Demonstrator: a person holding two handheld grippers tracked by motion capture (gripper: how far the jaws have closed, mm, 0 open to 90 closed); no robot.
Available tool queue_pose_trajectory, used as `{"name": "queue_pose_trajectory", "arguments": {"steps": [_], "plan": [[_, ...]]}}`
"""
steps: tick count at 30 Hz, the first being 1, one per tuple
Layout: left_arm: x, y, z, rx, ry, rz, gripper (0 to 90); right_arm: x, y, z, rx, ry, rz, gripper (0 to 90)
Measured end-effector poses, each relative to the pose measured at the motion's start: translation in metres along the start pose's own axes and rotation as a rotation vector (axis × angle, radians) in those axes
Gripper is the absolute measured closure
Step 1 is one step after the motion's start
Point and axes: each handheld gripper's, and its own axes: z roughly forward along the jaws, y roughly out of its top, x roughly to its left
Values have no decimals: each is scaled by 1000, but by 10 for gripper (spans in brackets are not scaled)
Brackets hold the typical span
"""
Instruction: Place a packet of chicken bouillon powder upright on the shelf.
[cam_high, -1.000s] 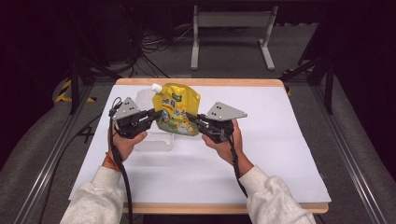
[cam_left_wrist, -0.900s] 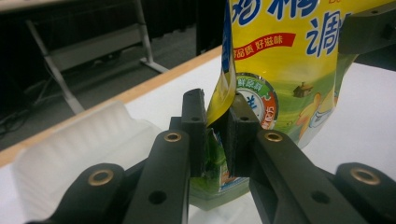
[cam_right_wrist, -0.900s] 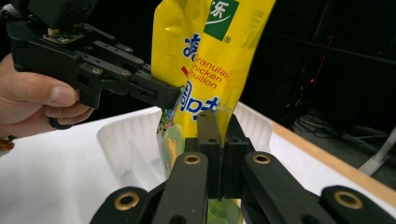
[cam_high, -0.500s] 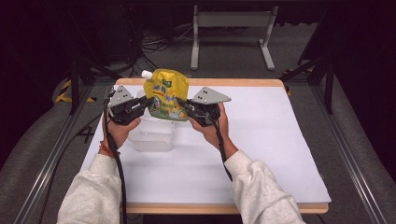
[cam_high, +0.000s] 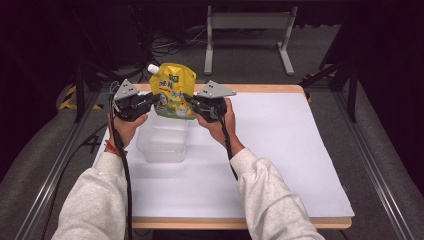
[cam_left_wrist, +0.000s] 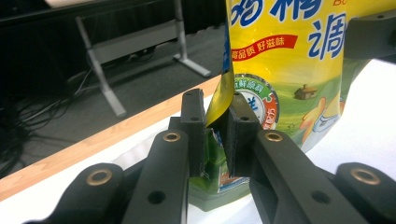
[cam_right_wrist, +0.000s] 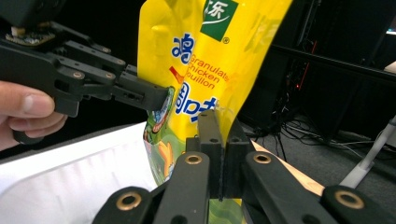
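A yellow pouch of granulated chicken bouillon (cam_high: 173, 91) with a white spout at its top left hangs upright in the air. My left gripper (cam_high: 154, 99) is shut on the pouch's (cam_left_wrist: 289, 70) left edge, and my right gripper (cam_high: 191, 101) is shut on its (cam_right_wrist: 205, 60) right edge. The pouch is held above the far end of a clear plastic container (cam_high: 163, 139) that sits on the white mat. In the left gripper view the jaws pinch the side seam near the bottom. In the right gripper view the left gripper (cam_right_wrist: 159, 99) grips the opposite edge.
A white mat (cam_high: 280, 165) covers the wooden table (cam_high: 260, 88). A metal stand (cam_high: 247, 22) stands on the floor beyond the table, among cables. Dark rails run along both sides of the table.
Both grippers have lifted the pouch from the mat and carried it up and away, turning it upright above the container's far end.
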Motion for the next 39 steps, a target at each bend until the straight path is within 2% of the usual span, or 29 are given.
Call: {"name": "queue_pose_trajectory", "arguments": {"steps": [9,15,18,20,26,30,39], "plan": [[15,-6,11,29,14,-16,803,-8,-7,24,20,3,11,900],[24,-9,19,49,18,-18,799,-11,-15,36,24,3,40,900],[27,-11,23,63,20,-6,798,-10,-17,39,27,2,48,900],[30,-14,25,63,24,-19,795,-10,-20,42,33,-2,49,900],[32,-16,26,77,20,-19,793,-9,-25,46,40,2,63,900],[33,-12,27,82,24,-7,792,-10,-24,47,33,-4,64,900],[36,-5,27,56,41,-13,783,-12,-19,49,14,-31,54,900]]}}
